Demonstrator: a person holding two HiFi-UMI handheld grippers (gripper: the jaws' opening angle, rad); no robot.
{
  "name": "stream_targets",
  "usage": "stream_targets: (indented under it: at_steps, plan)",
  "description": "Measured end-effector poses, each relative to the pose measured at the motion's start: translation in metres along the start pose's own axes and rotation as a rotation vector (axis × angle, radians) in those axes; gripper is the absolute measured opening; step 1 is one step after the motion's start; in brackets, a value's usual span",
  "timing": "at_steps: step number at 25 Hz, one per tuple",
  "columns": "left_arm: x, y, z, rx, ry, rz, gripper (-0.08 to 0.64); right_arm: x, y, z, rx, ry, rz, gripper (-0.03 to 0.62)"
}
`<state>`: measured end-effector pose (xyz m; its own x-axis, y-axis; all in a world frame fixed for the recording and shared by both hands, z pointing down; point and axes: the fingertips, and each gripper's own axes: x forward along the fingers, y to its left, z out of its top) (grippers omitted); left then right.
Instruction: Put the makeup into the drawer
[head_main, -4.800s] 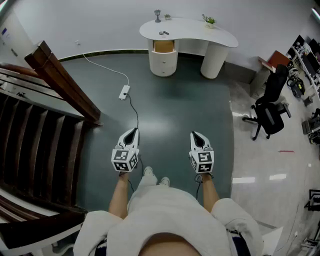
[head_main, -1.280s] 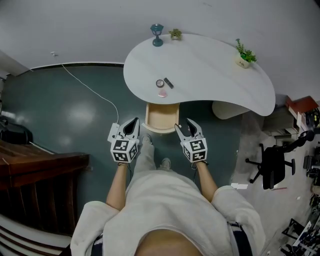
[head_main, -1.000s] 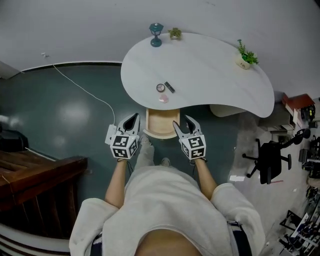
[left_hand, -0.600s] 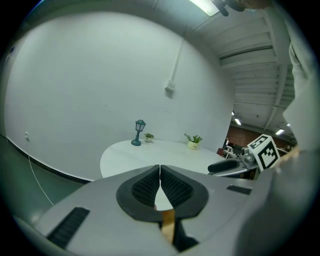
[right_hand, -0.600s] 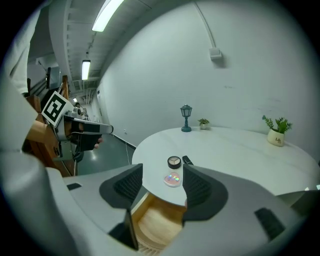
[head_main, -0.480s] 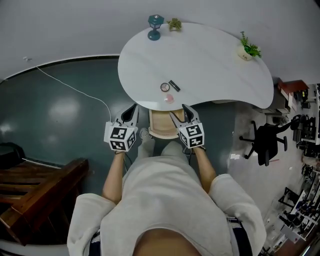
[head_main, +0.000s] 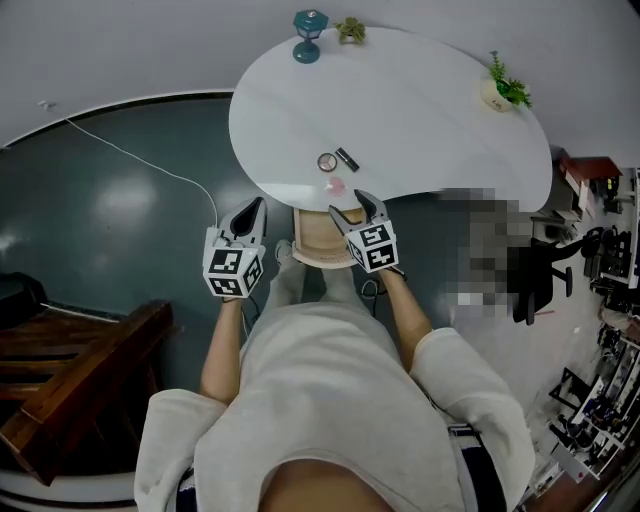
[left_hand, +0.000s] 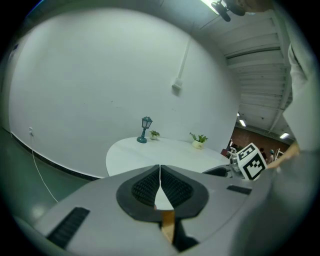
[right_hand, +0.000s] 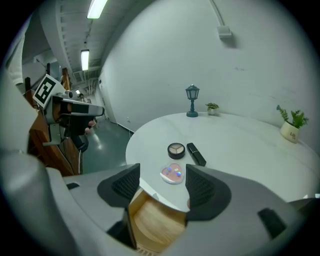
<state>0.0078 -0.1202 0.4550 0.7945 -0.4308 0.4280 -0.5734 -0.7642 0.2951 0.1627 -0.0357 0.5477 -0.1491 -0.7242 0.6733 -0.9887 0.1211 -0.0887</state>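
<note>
White and kidney-shaped, the surface (head_main: 420, 110) stands against a curved wall over a dark green floor. The open wooden drawer (head_main: 318, 238) sticks out under its six o'clock edge.

The makeup lies in a tight cluster on the surface near that edge, at twelve o'clock from the drawer. There are three pieces:
- One round compact (right_hand: 176, 149).
- One black tube (right_hand: 196, 154), just beside the compact at three o'clock.
- One pink case (right_hand: 173, 173) at six o'clock of both, nearest the edge.

All three look light, hard and smooth-shelled, so likely slippery under a loose pinch. The two flat cases sit low and are best taken across opposite rims. The tube may roll and is best pinched across its narrow middle. Pressed powder inside could crack if dropped, so I would set each piece down gently.

The right gripper (head_main: 350, 203) hangs over the drawer. Its jaws are opening wide with nothing between them, and the pink case lies ahead at twelve o'clock. The left gripper (head_main: 257, 204) hangs at nine o'clock of the drawer, its jaws together and empty.

One lamp (head_main: 309, 22) and two potted plants (head_main: 350, 28) (head_main: 505, 92) stand along the far rim.
</note>
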Motion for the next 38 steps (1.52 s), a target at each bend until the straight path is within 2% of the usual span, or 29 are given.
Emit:
stream_targets:
  at_steps: [10, 18, 27, 32, 38]
  plan:
    - [-0.012, -0.014, -0.005, -0.031, -0.008, 0.129, 0.012, 0.047, -0.014, -0.022, -0.076, 0.114, 0.104, 0.267]
    - [-0.026, -0.013, -0.007, -0.064, -0.033, 0.233, 0.012, 0.066, -0.013, -0.022, -0.204, 0.205, 0.150, 0.250]
    - [-0.043, -0.013, -0.016, -0.102, -0.067, 0.313, 0.012, 0.065, -0.019, -0.021, -0.244, 0.199, 0.174, 0.229]
    - [-0.063, -0.006, -0.029, -0.128, -0.072, 0.356, 0.012, 0.052, 0.007, -0.017, -0.261, 0.166, 0.238, 0.229]
    - [-0.082, -0.005, -0.050, -0.168, -0.074, 0.404, 0.012, 0.019, 0.069, -0.026, -0.296, 0.122, 0.388, 0.229]
